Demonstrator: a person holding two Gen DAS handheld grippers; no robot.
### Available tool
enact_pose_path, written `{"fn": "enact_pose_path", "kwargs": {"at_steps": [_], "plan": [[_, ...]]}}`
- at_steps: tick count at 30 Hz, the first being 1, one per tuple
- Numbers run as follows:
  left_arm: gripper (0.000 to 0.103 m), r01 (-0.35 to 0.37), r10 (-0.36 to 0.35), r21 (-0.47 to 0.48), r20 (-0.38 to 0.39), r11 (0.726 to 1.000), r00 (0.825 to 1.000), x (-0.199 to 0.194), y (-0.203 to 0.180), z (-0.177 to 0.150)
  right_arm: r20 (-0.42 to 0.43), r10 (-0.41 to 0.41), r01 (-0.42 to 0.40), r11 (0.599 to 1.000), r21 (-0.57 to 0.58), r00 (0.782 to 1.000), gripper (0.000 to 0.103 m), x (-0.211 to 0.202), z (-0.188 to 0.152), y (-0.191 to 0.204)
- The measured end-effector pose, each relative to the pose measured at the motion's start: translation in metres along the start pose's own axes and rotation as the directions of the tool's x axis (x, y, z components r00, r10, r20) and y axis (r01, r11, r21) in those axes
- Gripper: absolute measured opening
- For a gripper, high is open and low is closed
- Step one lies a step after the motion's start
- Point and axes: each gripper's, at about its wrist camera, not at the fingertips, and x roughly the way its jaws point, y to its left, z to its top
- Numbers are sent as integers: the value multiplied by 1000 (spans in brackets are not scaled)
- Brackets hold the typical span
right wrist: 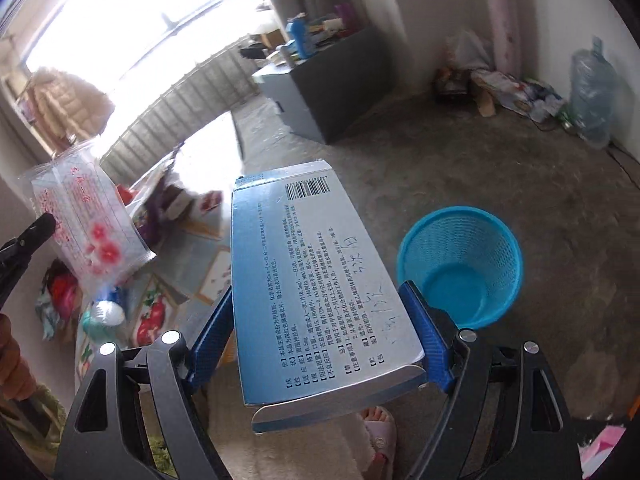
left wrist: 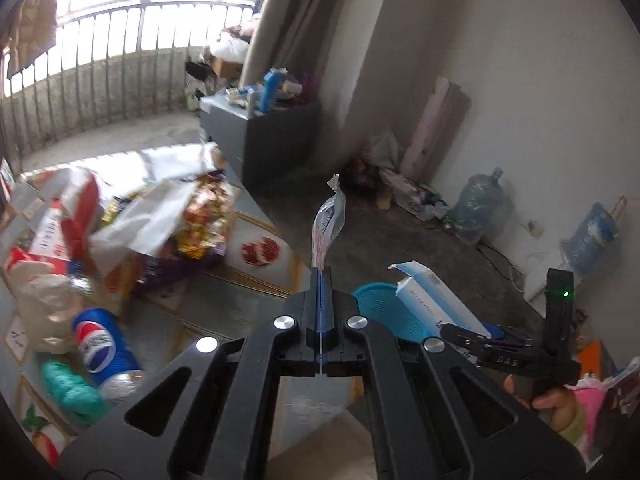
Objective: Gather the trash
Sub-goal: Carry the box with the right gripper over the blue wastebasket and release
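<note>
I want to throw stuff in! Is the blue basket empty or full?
Empty: the right wrist view looks straight into the blue basket and shows only its bare bottom.

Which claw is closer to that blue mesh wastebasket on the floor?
Right, I'd say. The right claw, holding the blue medicine box, hangs beside the blue wastebasket. The left claw, pinching a clear plastic wrapper, sits farther off, toward the cluttered table.
</note>
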Motion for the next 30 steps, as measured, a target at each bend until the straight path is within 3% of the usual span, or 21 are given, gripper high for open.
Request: {"fn": "enact_pose_path", "kwargs": {"at_steps": [2, 4, 10, 13, 14, 15, 16, 17, 20, 23, 27, 30], "plan": [[0, 94, -99, -49, -131, 994, 986, 60, -21, 9, -11, -37, 38, 993, 116, 999, 79, 9, 1, -38], [0, 107, -111, -30, -223, 994, 969, 114, -47, 11, -28, -49, 54, 975, 215, 998, 79, 22, 3, -73], [0, 101, -79, 29, -429, 994, 900, 262, -105, -3, -65, -2, 32, 886, 462, 998, 79, 80, 10, -161], [0, 68, -38, 47, -461, 997, 886, 319, -119, -11, -58, 14, 20, 835, 550, 998, 80, 114, 15, -195], [8, 56, -24, 53, -478, 997, 878, 337, -121, -15, -56, 23, 13, 820, 572, 998, 82, 126, 17, -205], [29, 35, 0, 63, -494, 997, 869, 353, -124, -19, -66, 40, 7, 799, 601, 997, 88, 143, 17, -218], [41, 11, 27, 72, -504, 997, 864, 366, -126, -23, -80, 44, 16, 781, 624, 996, 90, 157, 17, -226], [53, -12, 52, 83, -502, 996, 863, 374, -127, -26, -92, 41, 26, 775, 631, 995, 91, 170, 17, -234], [56, -36, 83, 103, -492, 994, 867, 383, -127, -28, -138, -26, 108, 768, 632, 990, 91, 190, 11, -245], [59, -28, 78, 111, -478, 993, 875, 378, -120, -25, -129, -30, 106, 758, 643, 991, 91, 186, 0, -250], [59, -34, 89, 137, -418, 990, 904, 354, -119, -18, -110, -108, 152, 790, 595, 988, 91, 160, -5, -242], [60, -8, 53, 123, -363, 992, 930, 324, -116, -11, -93, -198, 218, 826, 520, 976, 91, 136, 2, -222]]}}
